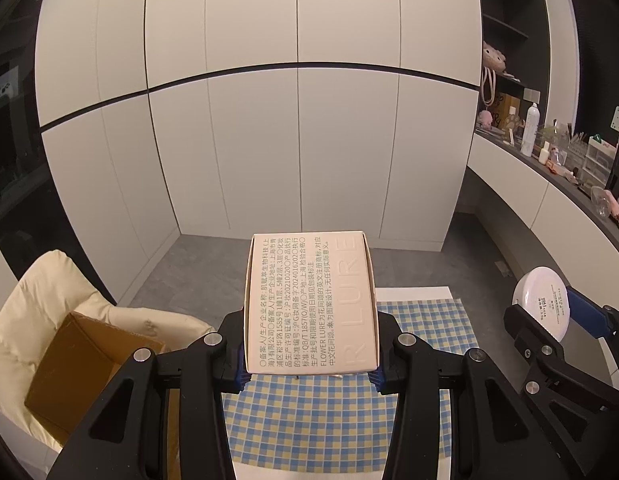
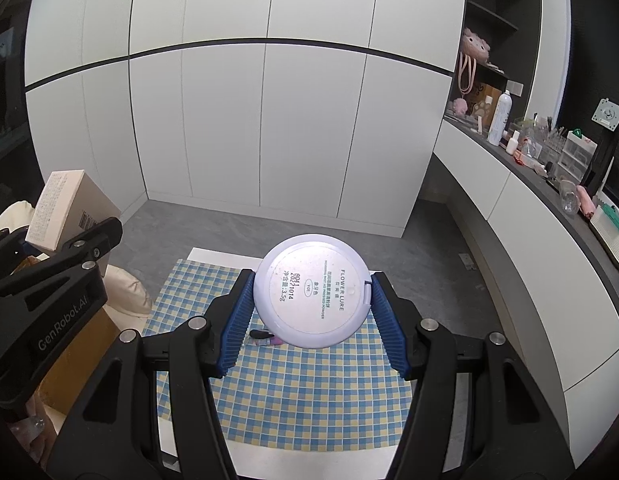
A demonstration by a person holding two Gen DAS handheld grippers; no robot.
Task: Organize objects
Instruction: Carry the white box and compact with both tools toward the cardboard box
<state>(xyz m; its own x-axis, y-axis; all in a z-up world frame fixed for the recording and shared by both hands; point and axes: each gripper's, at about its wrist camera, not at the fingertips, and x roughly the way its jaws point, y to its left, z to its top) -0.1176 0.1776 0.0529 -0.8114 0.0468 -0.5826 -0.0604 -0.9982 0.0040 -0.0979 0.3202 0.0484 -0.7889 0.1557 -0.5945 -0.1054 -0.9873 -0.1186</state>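
Aloft, carton point(image 1: 311, 304) long axis pointing away, left tongs point(image 1: 309, 364) clamping.

Round compact point(image 2: 311, 290) between right hand-held gripper point(image 2: 311, 312) pads, above checkered cloth point(image 2: 285, 392)

**Legible markings**

Cream carton point(image 1: 311, 304): embossed "LURE" along its right face; printed panel of Chinese text including "FLOWER LURE" and "QB/T 1857".
Round white compact point(image 2: 311, 290): "FLOWER LURE", "MORNING MIST HD PRESSED POWDER", "V01", "B041", "20271014", "3.5g".
Left tool point(image 2: 65, 322), housing: "GenRobot.AI".
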